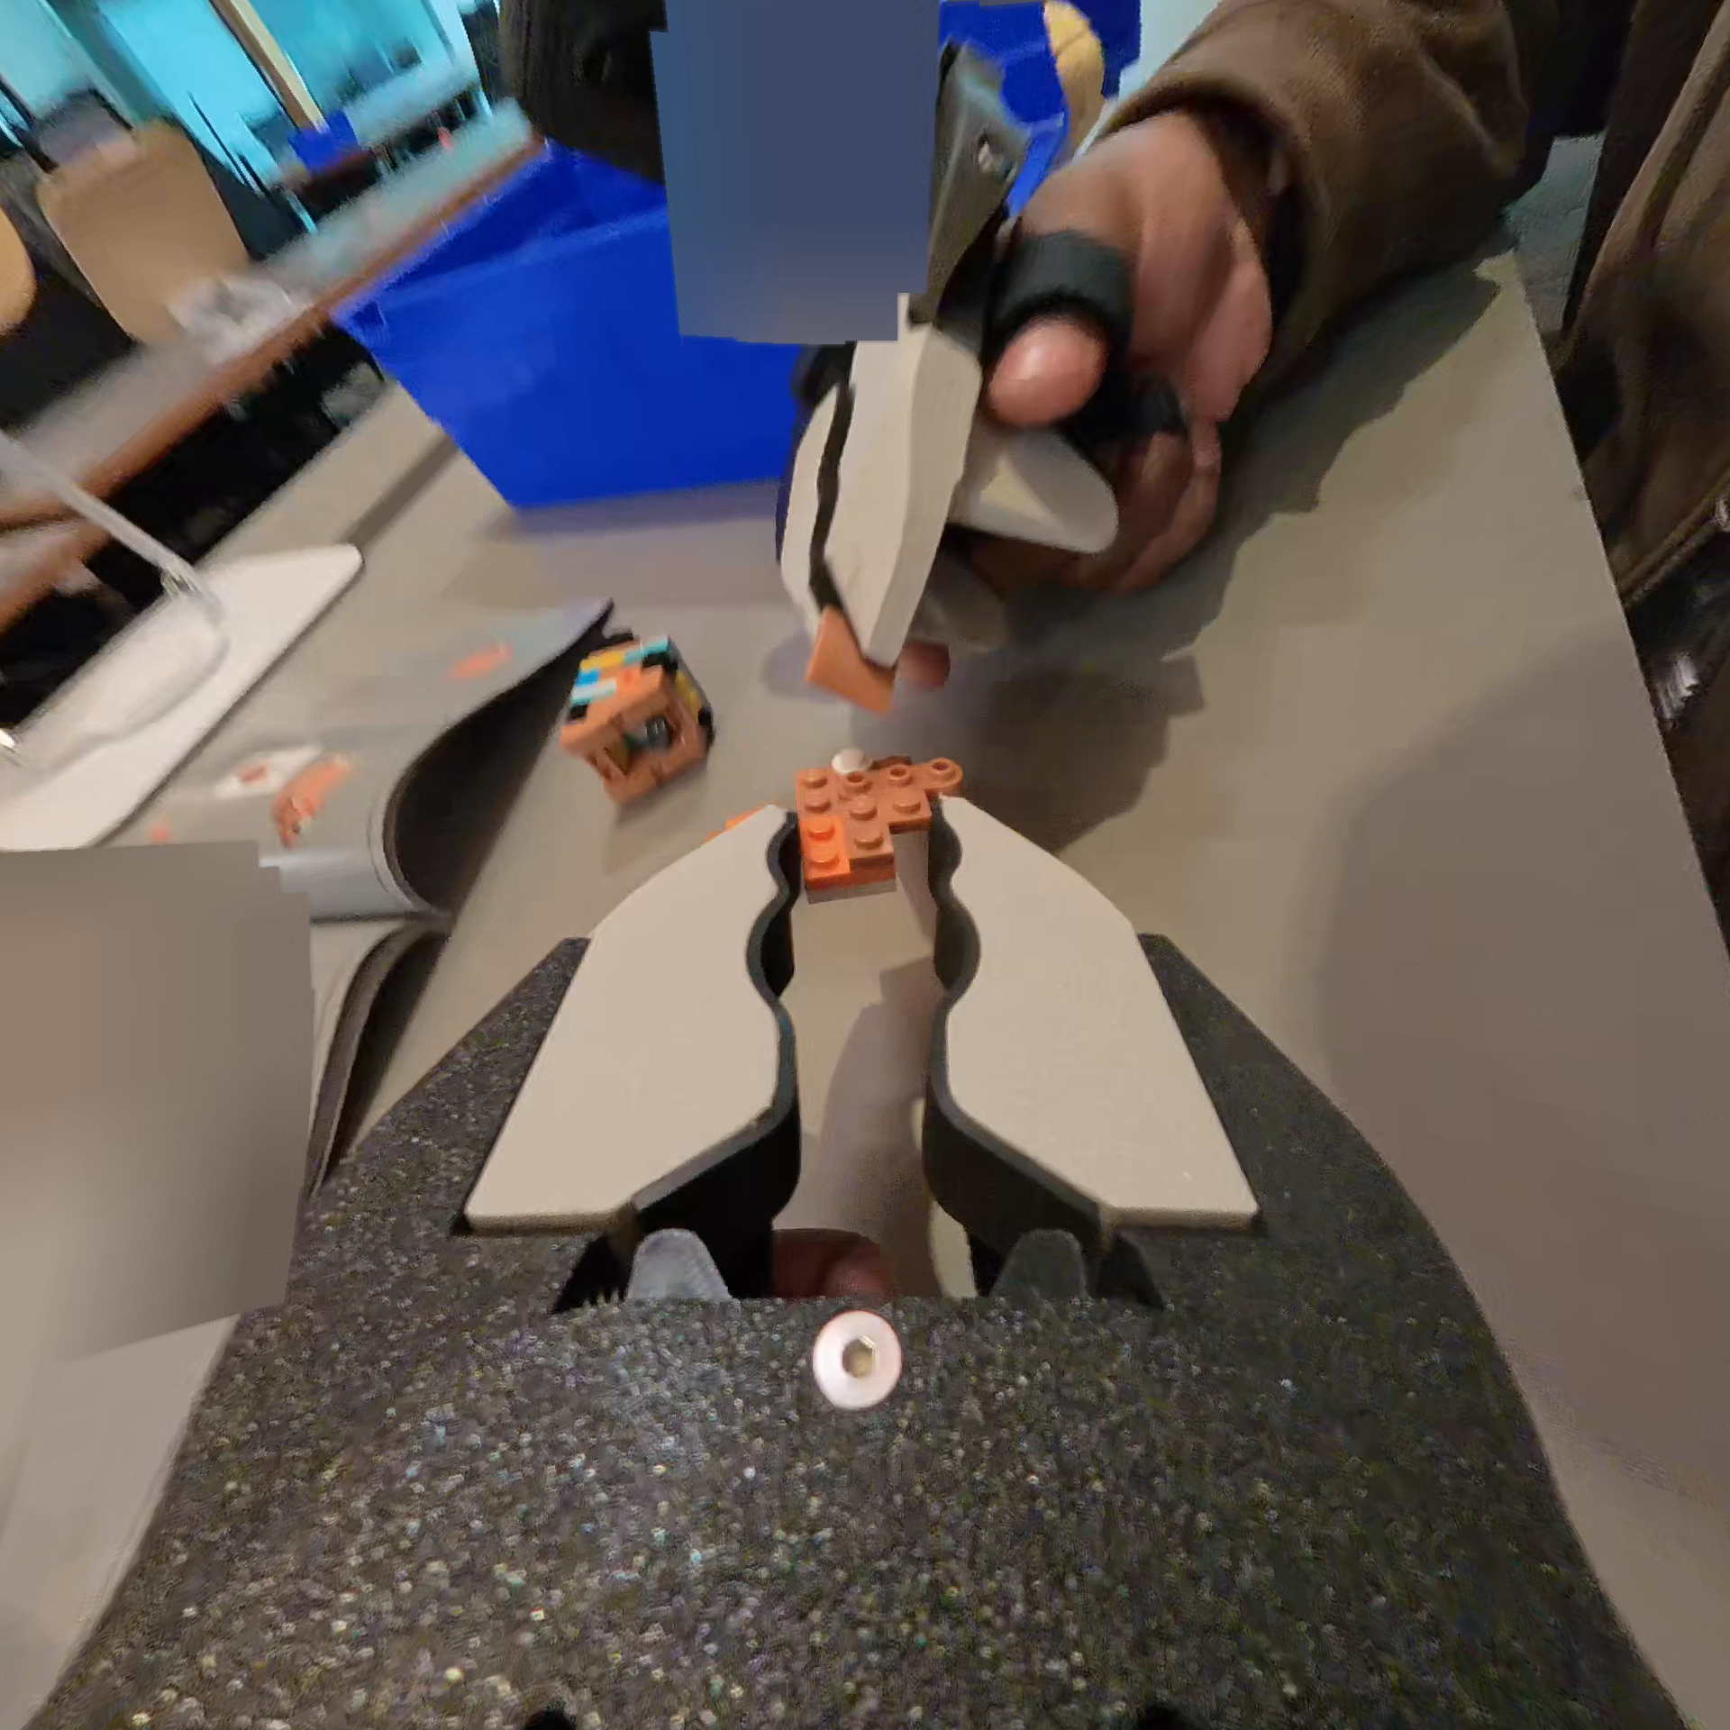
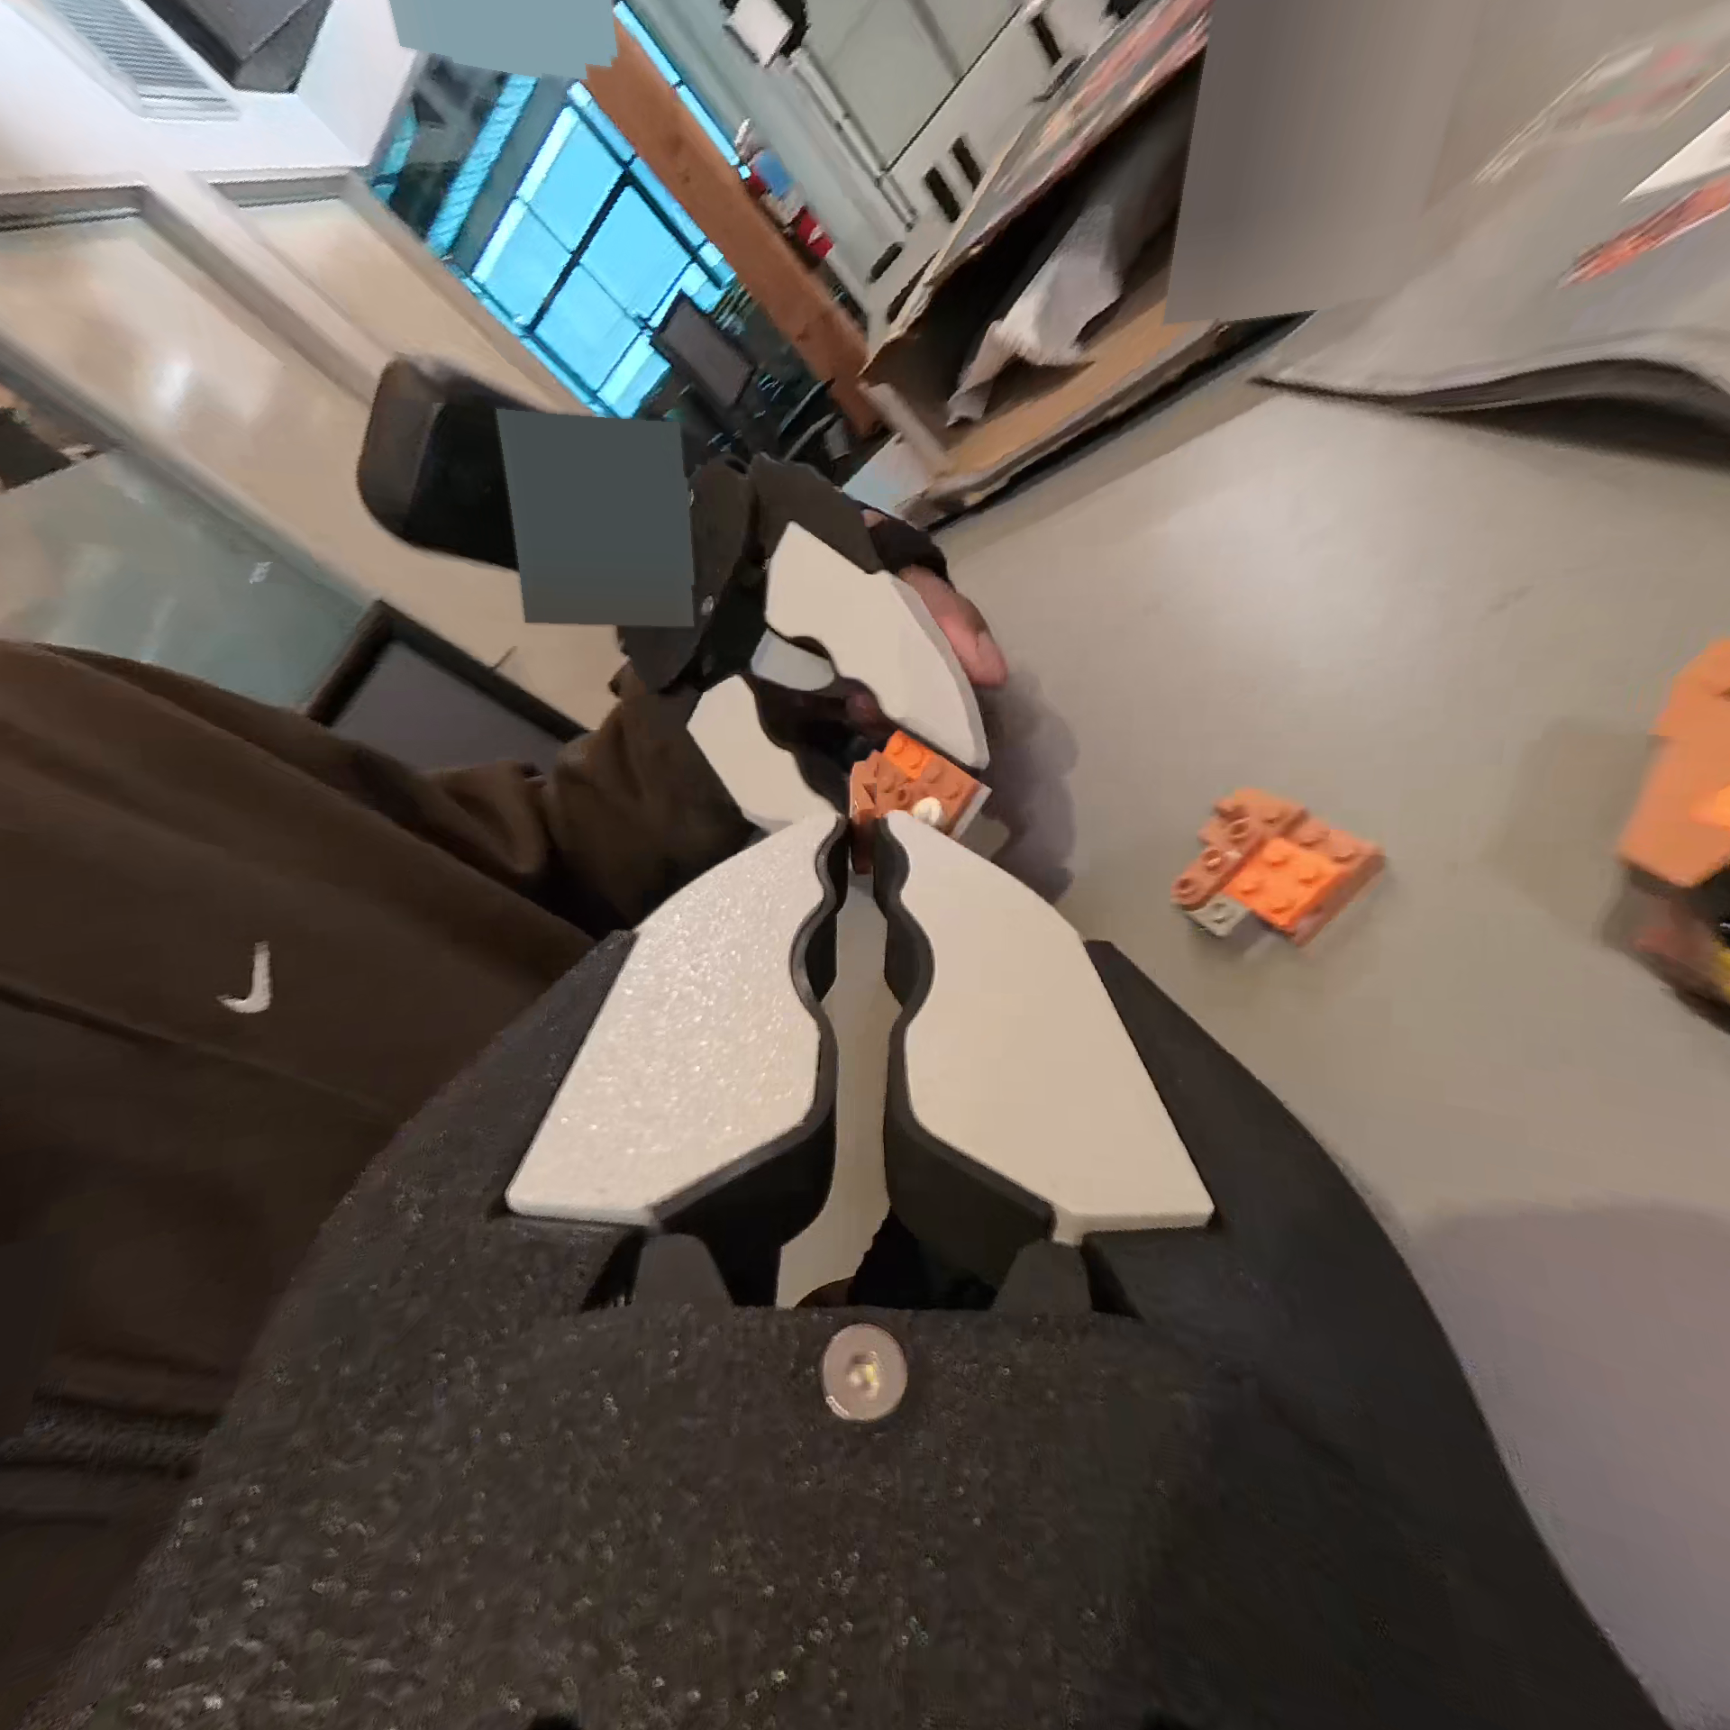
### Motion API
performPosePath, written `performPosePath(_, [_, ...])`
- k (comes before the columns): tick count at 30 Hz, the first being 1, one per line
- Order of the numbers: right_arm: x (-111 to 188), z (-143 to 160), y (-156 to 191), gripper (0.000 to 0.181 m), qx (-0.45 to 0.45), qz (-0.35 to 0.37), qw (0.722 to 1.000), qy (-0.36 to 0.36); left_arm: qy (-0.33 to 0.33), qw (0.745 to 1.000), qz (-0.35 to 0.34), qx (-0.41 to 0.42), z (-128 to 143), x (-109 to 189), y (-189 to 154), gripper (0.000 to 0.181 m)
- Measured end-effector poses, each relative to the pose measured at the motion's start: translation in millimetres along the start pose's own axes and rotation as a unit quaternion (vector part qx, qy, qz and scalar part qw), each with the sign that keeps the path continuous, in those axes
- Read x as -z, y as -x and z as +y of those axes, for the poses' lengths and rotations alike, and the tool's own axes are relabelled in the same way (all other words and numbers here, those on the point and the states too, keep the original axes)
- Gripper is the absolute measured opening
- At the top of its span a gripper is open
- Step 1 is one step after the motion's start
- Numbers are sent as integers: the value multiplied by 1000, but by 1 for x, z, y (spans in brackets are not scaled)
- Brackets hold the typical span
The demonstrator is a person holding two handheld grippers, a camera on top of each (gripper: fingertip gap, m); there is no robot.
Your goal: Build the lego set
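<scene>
**Two grippers meet over an orange brick plate assembly**

Left wrist view: the left gripper (image 1: pixel 861 828) has its grey fingers (image 1: pixel 693 992) pinching an orange plate assembly (image 1: pixel 866 819) from both sides, the studs facing up and a small white stud (image 1: pixel 850 759) at its far edge. The assembly sits low over the grey table (image 1: pixel 1311 936). Above and just beyond it hangs the right gripper (image 1: pixel 857 669), held in a hand (image 1: pixel 1123 374) with a brown sleeve; its fingertips are pressed on a small flat orange piece (image 1: pixel 847 669), tilted, close above the assembly but apart from it. To the left on the table lies a multicoloured cube-like build (image 1: pixel 637 721), beside a curled open booklet (image 1: pixel 468 749). A blue bin (image 1: pixel 562 374) stands farther back.

Right wrist view: the right gripper (image 2: pixel 863 833) has its fingers nearly together, with a thin dark-orange sliver visible at the tips. Straight ahead the left gripper (image 2: pixel 922 777) clamps the orange plate assembly (image 2: pixel 913 782), almost touching the right fingertips. To the right, well apart on the table, lies a second orange assembly (image 2: pixel 1273 871) with a small grey part on it. A larger orange build (image 2: pixel 1685 805) shows at the right edge.
</scene>
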State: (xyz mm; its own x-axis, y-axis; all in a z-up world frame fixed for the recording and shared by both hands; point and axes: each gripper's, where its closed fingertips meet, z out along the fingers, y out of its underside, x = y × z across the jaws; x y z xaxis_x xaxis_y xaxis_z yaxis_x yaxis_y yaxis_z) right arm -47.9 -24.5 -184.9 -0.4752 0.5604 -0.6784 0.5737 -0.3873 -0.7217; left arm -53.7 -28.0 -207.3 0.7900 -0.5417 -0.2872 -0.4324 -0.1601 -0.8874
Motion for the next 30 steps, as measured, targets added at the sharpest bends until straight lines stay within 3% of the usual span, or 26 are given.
performPosePath(7, [2,1,7,4,-40,-33,999,-1,-32,998,-43,-29,-13,-5,-3,26])
performPosePath(30, [8,-7,-4,13,-57,40,997,-42,-51,995,-85,5,-22,-8,8,26])
